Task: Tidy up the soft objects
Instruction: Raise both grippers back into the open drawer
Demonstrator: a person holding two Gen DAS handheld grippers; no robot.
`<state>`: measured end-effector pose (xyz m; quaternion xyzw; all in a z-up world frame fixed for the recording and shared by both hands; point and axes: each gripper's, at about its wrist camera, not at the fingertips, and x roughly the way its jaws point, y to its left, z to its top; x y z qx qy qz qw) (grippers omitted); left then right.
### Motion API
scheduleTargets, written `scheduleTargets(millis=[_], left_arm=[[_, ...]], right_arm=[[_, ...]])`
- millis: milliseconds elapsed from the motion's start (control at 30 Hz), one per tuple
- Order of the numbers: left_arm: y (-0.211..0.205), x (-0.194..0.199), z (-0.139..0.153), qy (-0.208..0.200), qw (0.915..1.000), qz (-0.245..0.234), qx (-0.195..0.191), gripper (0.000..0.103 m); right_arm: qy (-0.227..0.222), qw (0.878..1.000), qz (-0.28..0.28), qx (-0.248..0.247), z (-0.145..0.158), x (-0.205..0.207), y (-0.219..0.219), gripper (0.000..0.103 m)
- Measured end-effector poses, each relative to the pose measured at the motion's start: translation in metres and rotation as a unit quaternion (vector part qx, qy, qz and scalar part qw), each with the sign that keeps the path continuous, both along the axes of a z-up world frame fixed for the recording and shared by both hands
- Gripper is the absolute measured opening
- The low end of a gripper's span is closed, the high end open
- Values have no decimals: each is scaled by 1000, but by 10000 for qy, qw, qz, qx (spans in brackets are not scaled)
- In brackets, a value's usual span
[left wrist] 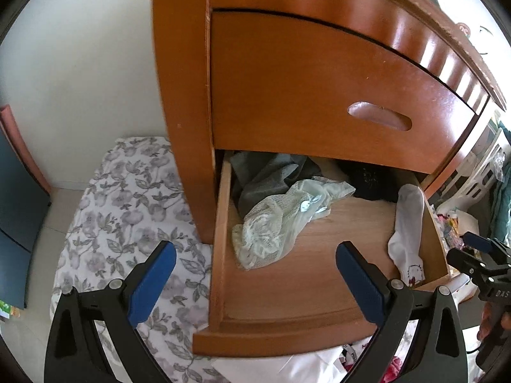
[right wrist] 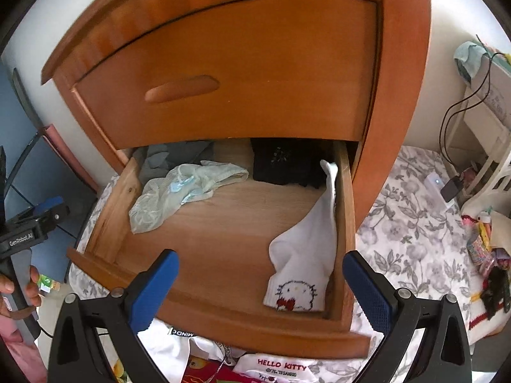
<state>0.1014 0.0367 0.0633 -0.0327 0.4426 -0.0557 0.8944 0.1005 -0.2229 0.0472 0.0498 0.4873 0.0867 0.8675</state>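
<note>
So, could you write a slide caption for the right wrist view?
Open right gripper above an open wooden drawer holding a white sock.

Left gripper (left wrist: 255,274) and right gripper (right wrist: 260,282) gape wide

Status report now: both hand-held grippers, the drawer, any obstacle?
Left hand-held gripper open, empty. Right hand-held gripper open, empty. Drawer pulled out; white sock against its right wall, pale green garment inside. Nothing blocks access.
</note>
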Motion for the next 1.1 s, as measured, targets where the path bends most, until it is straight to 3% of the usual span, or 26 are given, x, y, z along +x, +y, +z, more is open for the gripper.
scheduleTargets(millis=[233,400,667,900,1100], left_arm=[[-10,36,-7,497,9984,-249,-132,100],[-13,52,-9,610,9976,-255,-186,100],[-23,71,-27,1003,9938,-471,7,100],[-27,81,-46,1406,9884,-572,95,100],[-35,84,-55,1589,9846,-718,112,100]], right_arm=[[301,9995,24,55,-2,34,-10,103],[358,9992,-151,-46,-5,54,-21,102],[917,9955,146,-202,-35,68,-14,84],[1572,9860,454,-336,-62,73,-4,83],[1930,9786,567,-433,-74,78,0,76]])
